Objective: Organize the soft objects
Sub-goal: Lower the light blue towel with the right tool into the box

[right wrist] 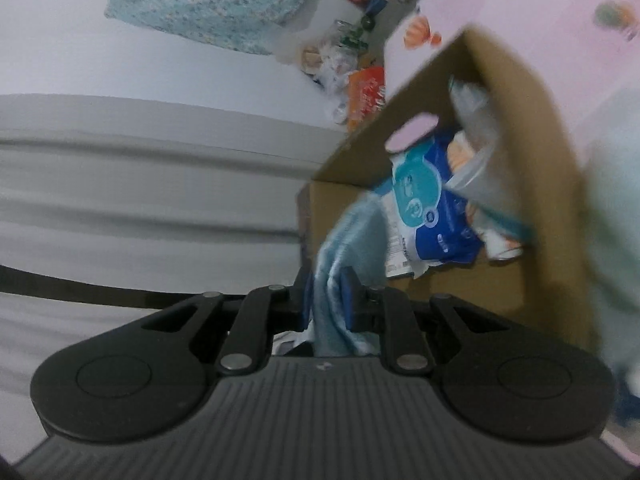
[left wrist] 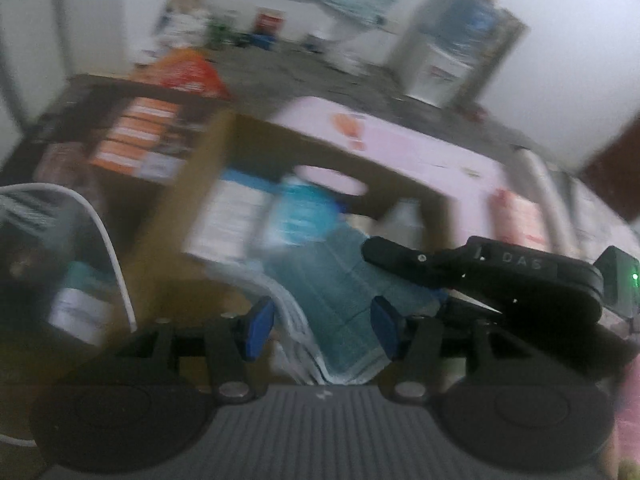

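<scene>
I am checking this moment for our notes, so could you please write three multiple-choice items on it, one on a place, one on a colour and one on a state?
1. Where does the blue and teal packet lie?
A. inside the cardboard box
B. on the white wall
C. between the left jaws

2. What colour is the cloth in the right gripper?
A. red
B. light blue
C. black

3. How do the left gripper jaws stand?
A. shut on a bottle
B. open, clamping nothing
C. out of view

Answers:
1 A, since the brown walls of the cardboard box rise around the packet.
2 B, as pale blue fabric shows between the blue pads.
3 B, because a wide gap separates the pads, with folded cloth beyond them.
</scene>
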A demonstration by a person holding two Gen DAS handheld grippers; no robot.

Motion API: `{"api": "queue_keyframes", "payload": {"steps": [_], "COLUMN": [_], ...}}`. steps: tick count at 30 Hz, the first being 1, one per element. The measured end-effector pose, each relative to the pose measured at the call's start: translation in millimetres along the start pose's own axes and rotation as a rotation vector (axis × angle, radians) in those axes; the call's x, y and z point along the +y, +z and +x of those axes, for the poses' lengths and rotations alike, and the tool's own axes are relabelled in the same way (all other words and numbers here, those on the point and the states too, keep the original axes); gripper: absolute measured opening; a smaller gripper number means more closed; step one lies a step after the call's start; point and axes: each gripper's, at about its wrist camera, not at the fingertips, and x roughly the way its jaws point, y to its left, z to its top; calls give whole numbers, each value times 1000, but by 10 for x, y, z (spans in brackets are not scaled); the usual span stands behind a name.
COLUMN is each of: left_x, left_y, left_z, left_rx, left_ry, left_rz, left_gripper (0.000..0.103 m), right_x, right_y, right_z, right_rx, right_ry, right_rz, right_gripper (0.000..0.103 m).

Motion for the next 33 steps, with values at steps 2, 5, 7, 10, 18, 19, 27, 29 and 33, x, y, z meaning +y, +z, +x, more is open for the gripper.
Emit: {"api": "queue_keyframes", "payload": {"steps": [2, 5, 7, 10, 18, 19, 27, 29, 33], "left_x": [248, 509, 620, 733, 755, 753, 827, 860, 919], "left_y": [-10, -18, -37, -43, -135, -136, -84, -58, -27], "left_z": [46, 117, 141, 147, 158, 153, 53, 35, 11], "left_rx": [3, 23, 36, 46, 57, 56, 20, 8, -16], "left_ry": [32, 49, 51, 48, 19, 19, 62, 77, 115], "left_rz": [-15, -31, -34, -25, 15, 20, 24, 20, 14], "left_gripper": [54, 53, 53, 53, 53, 53, 53, 53, 53], "right_x": [-89, -238, -345, -433, -469, -484, -250, -290, -411], "right_y": [-96, -249, -369, -518, -579, -544, -470, -458, -559], "right_z": [329, 744, 940, 1102, 933, 906, 682, 790, 924], "right_rx": [2, 26, 48, 75, 61, 61, -14, 19, 55], "right_ry": [-18, -54, -80, -157, -320, -321, -482, -531, -580], "right_rz": [26, 43, 54, 61, 59, 61, -130, -165, -169], "right_gripper": [14, 14, 14, 14, 22, 31, 64, 68, 68]}}
